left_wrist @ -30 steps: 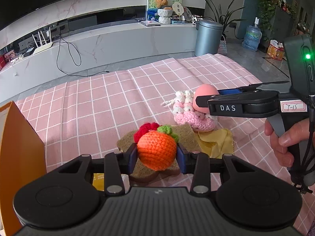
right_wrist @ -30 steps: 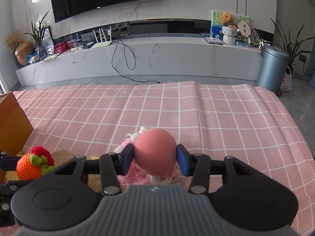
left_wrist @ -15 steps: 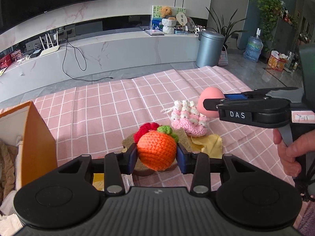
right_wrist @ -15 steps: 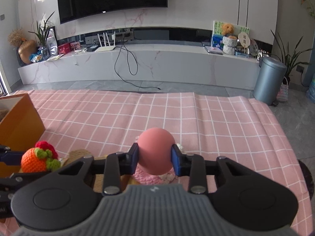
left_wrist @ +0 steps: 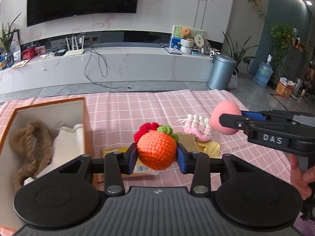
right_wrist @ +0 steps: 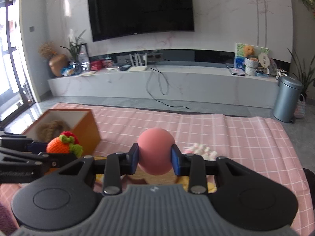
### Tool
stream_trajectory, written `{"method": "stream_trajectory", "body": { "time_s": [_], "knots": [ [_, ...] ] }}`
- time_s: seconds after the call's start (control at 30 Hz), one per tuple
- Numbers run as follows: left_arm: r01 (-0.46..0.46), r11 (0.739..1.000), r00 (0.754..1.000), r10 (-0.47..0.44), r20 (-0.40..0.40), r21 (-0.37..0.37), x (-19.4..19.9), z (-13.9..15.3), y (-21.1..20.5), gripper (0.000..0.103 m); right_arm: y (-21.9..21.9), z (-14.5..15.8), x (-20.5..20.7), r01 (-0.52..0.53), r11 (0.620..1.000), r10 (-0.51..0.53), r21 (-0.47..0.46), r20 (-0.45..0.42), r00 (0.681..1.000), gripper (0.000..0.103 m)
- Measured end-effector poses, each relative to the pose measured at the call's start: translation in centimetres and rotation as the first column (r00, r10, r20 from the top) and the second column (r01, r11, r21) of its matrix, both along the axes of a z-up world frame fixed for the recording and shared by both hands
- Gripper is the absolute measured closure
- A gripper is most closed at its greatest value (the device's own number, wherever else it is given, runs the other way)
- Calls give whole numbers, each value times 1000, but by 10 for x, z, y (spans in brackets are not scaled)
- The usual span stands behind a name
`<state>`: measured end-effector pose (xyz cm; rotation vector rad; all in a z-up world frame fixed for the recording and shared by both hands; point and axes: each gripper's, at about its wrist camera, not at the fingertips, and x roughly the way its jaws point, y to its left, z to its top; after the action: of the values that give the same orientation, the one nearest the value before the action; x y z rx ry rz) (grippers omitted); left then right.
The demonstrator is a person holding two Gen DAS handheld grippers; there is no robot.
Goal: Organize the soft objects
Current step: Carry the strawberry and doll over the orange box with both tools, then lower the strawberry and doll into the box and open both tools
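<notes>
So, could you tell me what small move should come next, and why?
Probably carry the left gripper left over the open box and release there. It is shut on the crochet orange, held above the cloth, and the box already holds soft things.

I'm seeing the orange box (left_wrist: 85, 126) sitting open-topped at my 10 o'clock, though the brown rope (left_wrist: 32, 143) and white cloth (left_wrist: 65, 147) are hogging most of its floor. At 3 o'clock the right gripper (left_wrist: 224, 121) is crowding my side. Pink checked cloth (left_wrist: 137, 108) at 12 is lying bare.
</notes>
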<state>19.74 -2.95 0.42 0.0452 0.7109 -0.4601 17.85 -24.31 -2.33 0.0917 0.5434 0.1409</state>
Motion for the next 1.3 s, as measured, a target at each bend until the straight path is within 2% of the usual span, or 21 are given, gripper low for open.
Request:
{"method": "stream_trajectory", "body": {
  "time_s": [0.27, 0.43, 0.6, 0.7, 0.77, 0.83, 0.9, 0.97, 1.03, 1.1, 1.17, 1.3],
  "knots": [
    [-81, 997, 996, 82, -48, 13, -3, 23, 76, 57, 62, 32, -21, -181, 983, 181, 35, 13, 983, 70],
    [-129, 988, 988, 135, -70, 88, 8, 28, 118, 57, 115, 42, -16, -307, 952, 307, 11, -7, 952, 70],
    [-141, 986, 980, 151, -128, 86, 20, 14, 147, 57, 179, 36, 7, -452, 890, 445, -53, -108, 889, 70],
    [-150, 986, 971, 160, -180, 69, 27, 2, 163, 57, 217, 28, 27, -542, 829, 513, -137, -198, 835, 69],
    [-141, 988, 965, 151, -215, 62, 31, -8, 172, 57, 238, 17, 46, -604, 776, 547, -178, -285, 787, 69],
    [-152, 985, 958, 167, -233, 81, 34, -15, 181, 57, 253, 8, 61, -650, 736, 563, -189, -361, 743, 69],
    [-153, 981, 947, 181, -264, 124, 37, -23, 186, 57, 262, -4, 82, -681, 714, 564, -159, -444, 696, 68],
    [-137, 974, 935, 187, -302, 180, 40, -30, 190, 57, 270, -11, 91, -695, 704, 567, -146, -473, 674, 68],
    [-97, 967, 923, 176, -343, 235, 43, -37, 192, 57, 275, -15, 99, -698, 708, 572, -110, -491, 657, 67],
    [-68, 963, 906, 170, -388, 261, 46, -43, 194, 57, 280, -21, 101, -696, 706, 554, -130, -512, 657, 66],
    [-45, 959, 890, 165, -426, 278, 51, -47, 195, 56, 284, -28, 104, -702, 692, 536, -171, -531, 657, 66],
    [-21, 937, 883, 182, -433, 350, 60, -53, 193, 56, 289, -39, 114, -730, 645, 513, -226, -581, 632, 65]
  ]
}}
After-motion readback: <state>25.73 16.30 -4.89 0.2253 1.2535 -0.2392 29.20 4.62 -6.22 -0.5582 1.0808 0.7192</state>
